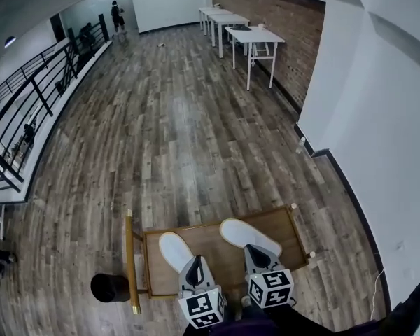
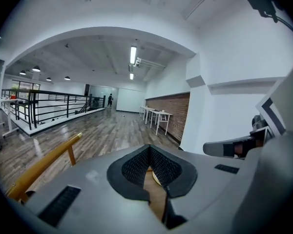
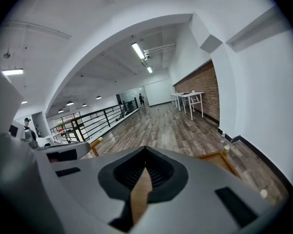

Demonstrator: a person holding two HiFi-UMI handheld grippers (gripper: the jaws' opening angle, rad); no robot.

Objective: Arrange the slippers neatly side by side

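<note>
Currently both slippers lie on the low wooden table just in front of me, well short of a tidy pair. Left slipper: white, on the left half of the table top, toe angled to the far left. Right slipper: white, on the right half, lying more crosswise than the first. Bare wood shows between them; they are apart and not parallel.

Left gripper: its tip is over the near end of the left slipper. In the left gripper view the jaws meet at the tip with nothing clamped; only table wood and a sliver of white show through the slot behind the pads. I cannot tell whether it touches the slipper.

Right gripper: its tip is over the near end of the right slipper. Jaws together, nothing between them.

Surroundings: a black round object sits on the floor just left of the table. White tables stand far off along the brick wall, and a black railing runs down the left side.
</note>
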